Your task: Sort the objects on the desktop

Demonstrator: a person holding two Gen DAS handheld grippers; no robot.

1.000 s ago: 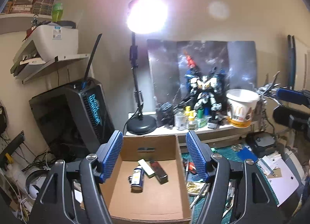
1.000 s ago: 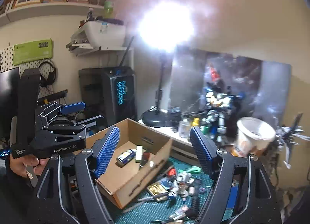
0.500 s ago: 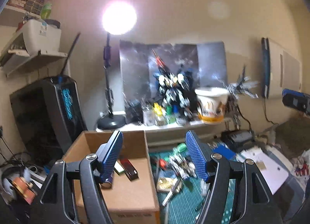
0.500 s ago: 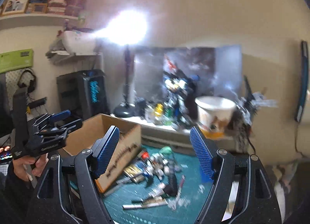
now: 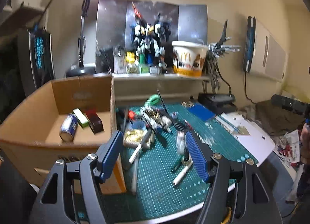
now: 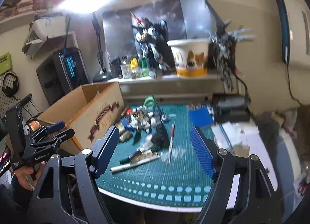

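Left wrist view shows me, from left to right, a cardboard box [image 5: 81, 96] holding a can [image 5: 67, 127] at the green cutting mat's [image 5: 155, 175] left edge, scattered model parts [image 5: 153, 121] mid-mat, white paper [image 5: 253, 140] at its right edge, both my grippers [image 5: 153, 152] [image 6: 153, 146] spread wide, empty.

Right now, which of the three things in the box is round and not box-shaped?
The blue-and-white can, lying on its side at the left. The green box and the dark red box beside it are rectangular.

Home hobby desk, cutting mat [image 5: 158, 175], robot model [image 5: 149, 40], desk lamp [image 5: 83, 30]
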